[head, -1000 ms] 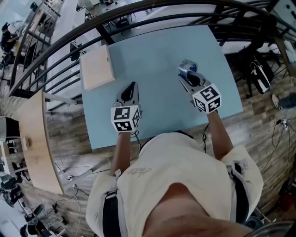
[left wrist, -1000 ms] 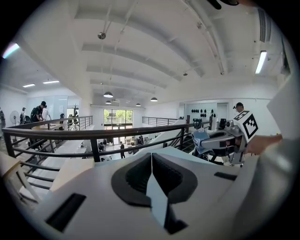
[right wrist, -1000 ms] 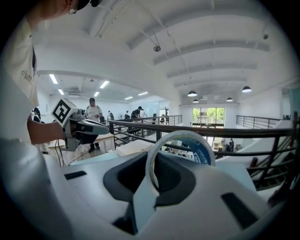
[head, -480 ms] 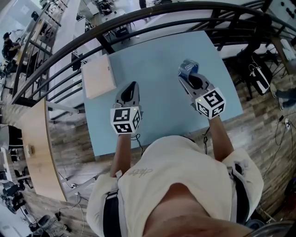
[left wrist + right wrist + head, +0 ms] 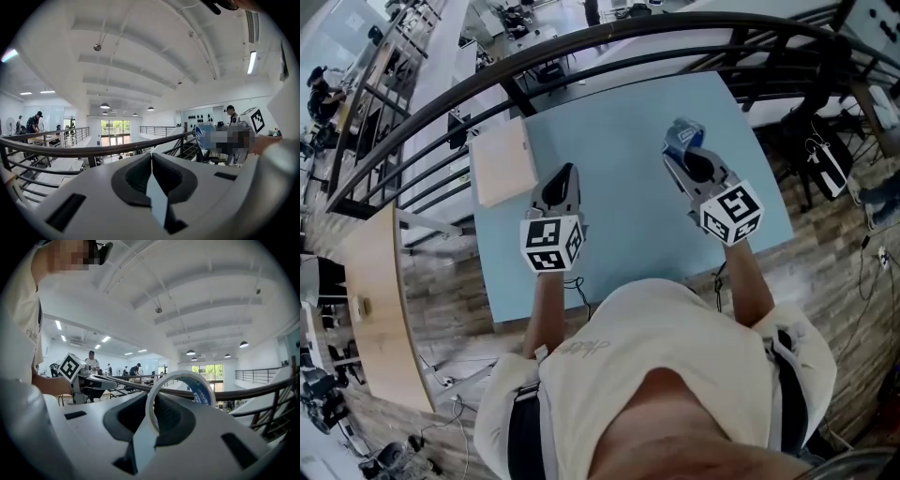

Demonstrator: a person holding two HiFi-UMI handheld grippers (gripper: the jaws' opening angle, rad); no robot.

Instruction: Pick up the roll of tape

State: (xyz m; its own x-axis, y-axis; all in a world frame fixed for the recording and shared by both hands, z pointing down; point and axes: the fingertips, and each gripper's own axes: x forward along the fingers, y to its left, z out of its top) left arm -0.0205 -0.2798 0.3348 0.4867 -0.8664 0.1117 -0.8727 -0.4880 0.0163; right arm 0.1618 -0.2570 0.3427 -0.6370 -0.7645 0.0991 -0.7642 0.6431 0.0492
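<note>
The roll of tape (image 5: 187, 385), a ring with a blue and white side, stands edge-on between the jaws of my right gripper (image 5: 153, 401), which is shut on its rim. In the head view the tape (image 5: 680, 134) sticks out ahead of the right gripper (image 5: 686, 157), held up above the right part of the light blue table (image 5: 619, 141). My left gripper (image 5: 565, 176) hovers over the table's left half; in the left gripper view its jaws (image 5: 151, 174) meet with nothing between them. Both grippers point about level, out past the railing.
A pale wooden board (image 5: 502, 161) lies on the table's far left corner. A dark metal railing (image 5: 581, 37) curves round behind the table. A long wooden bench (image 5: 370, 300) stands at the left. Several people are at desks in the distance (image 5: 91, 363).
Both grippers have risen a little above the table, the right one carrying the tape up with it. The jaws have kept the same.
</note>
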